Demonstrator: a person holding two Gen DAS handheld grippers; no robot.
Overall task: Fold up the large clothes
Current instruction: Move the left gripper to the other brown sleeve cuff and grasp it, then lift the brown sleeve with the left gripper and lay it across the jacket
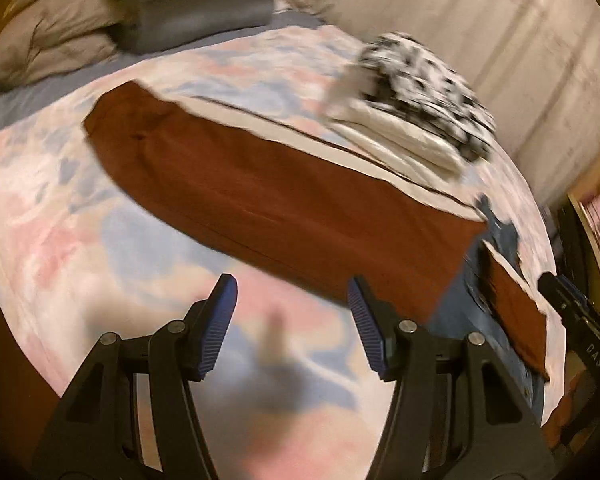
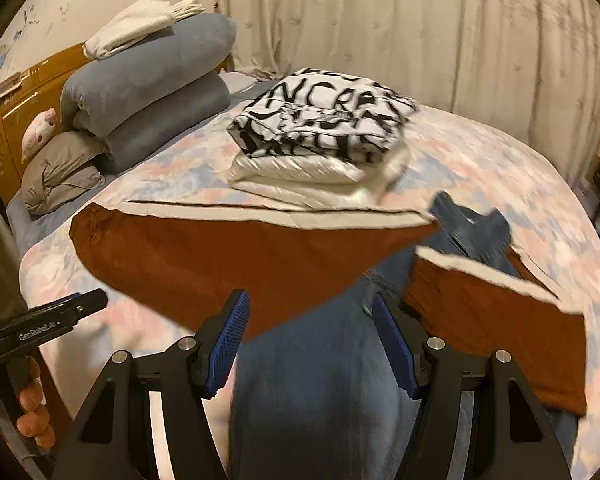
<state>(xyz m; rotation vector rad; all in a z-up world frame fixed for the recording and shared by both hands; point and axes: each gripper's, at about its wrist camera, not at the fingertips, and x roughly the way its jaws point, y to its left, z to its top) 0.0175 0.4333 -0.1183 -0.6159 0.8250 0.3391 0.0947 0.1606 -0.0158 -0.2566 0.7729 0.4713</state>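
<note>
A rust-brown garment with a cream edge lies spread across the bed, one part folded over at the right. A blue denim garment lies partly under it. My left gripper is open and empty, above the bedspread just short of the brown garment's near edge. My right gripper is open and empty, above the denim between the two brown parts. The left gripper also shows in the right wrist view, and the right gripper in the left wrist view.
A stack of folded clothes, black-and-white print on top of white, sits behind the brown garment. Blue rolled bedding, a grey pillow and the wooden headboard are at the far left. Curtains hang behind the bed.
</note>
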